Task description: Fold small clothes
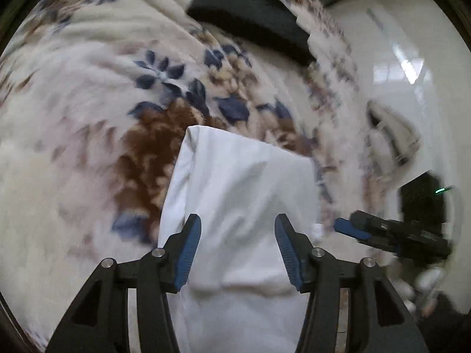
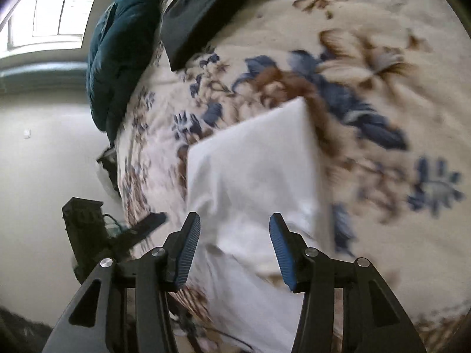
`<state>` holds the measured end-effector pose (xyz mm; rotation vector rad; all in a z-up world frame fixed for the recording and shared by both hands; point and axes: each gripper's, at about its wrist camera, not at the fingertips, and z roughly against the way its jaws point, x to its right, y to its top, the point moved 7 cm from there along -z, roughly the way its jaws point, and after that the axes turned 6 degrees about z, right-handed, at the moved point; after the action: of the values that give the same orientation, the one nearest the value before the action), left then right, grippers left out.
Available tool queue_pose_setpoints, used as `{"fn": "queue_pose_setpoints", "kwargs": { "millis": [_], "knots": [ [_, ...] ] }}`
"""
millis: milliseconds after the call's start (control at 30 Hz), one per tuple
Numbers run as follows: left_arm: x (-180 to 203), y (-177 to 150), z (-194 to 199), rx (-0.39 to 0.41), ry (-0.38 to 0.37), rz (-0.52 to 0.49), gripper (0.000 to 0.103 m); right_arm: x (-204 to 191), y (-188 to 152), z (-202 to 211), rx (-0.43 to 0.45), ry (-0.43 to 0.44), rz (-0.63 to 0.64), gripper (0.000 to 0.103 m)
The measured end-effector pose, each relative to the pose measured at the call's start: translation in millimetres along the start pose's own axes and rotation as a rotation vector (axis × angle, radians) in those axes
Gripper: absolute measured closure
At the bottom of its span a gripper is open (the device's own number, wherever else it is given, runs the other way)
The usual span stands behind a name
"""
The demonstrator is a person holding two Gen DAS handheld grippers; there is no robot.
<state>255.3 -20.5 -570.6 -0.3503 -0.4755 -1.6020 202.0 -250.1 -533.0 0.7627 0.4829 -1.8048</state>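
On the fleecy cream bedspread with blue and brown flowers [image 1: 88,94] the white cotton garment [image 1: 241,194] lies partly folded, so I keep my left gripper [image 1: 238,253] and right gripper [image 2: 235,250], both spread and empty, low before pinching matching corners squarely.

No writing, labels, brand marks or numbers can be read in either view; motion blur smears much of both.

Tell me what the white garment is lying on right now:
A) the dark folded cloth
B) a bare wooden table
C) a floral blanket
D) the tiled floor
C: the white garment lies on the cream floral blanket with blue and brown flowers; the dark folded cloth lies apart, farther up.
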Motion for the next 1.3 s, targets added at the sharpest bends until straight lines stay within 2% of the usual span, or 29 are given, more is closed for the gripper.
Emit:
{"fn": "queue_pose_setpoints", "kwargs": {
  "millis": [33,100,200,267,333,500,533,633,733,900,1000,1167,1200,1233,1267,1300],
  "knots": [
    [-1,-2,-10,-0.026,0.023,-0.014,0.054,-3,0,-11,-0.008,0.000,0.004,0.052],
    [-7,-12,-25,-0.064,0.061,-0.033,0.054,-2,-6,-30,-0.046,-0.092,0.022,0.052],
    [-19,-31,-33,-0.101,0.120,-0.063,0.054,8,-31,-49,-0.127,-0.193,0.029,0.052],
    [-25,-42,-31,-0.119,0.123,-0.053,0.054,18,-50,-54,-0.166,-0.244,0.032,0.052],
    [-31,-51,-17,-0.114,0.100,-0.002,0.054,26,-66,-53,-0.181,-0.261,0.027,0.052],
    [-30,-82,47,-0.037,0.007,0.050,0.053,23,-81,-21,-0.134,-0.234,-0.008,0.052],
    [-33,-94,57,-0.033,0.005,0.068,0.047,21,-86,-12,-0.129,-0.231,-0.004,0.052],
    [-51,-140,71,-0.058,0.023,0.130,0.042,23,-114,16,-0.144,-0.253,0.009,0.049],
    [-72,-191,62,-0.125,0.031,0.210,0.042,39,-152,30,-0.182,-0.261,-0.016,0.048],
    [-92,-259,21,-0.258,0.027,0.241,0.042,86,-218,27,-0.269,-0.269,-0.087,0.048],
    [-96,-272,7,-0.273,0.011,0.248,0.042,108,-244,10,-0.308,-0.241,-0.129,0.048],
    [-87,-273,10,-0.236,0.014,0.223,0.044,124,-268,-15,-0.345,-0.152,-0.193,0.048],
    [-83,-275,11,-0.236,0.012,0.208,0.048,124,-272,-22,-0.357,-0.133,-0.200,0.048],
    [-80,-277,13,-0.236,0.012,0.196,0.063,124,-275,-27,-0.369,-0.121,-0.207,0.048],
    [-76,-280,9,-0.239,0.006,0.193,0.072,125,-280,-33,-0.376,-0.106,-0.219,0.048],
    [-74,-283,9,-0.247,-0.008,0.197,0.092,125,-283,-36,-0.379,-0.093,-0.229,0.048]
  ]
}}
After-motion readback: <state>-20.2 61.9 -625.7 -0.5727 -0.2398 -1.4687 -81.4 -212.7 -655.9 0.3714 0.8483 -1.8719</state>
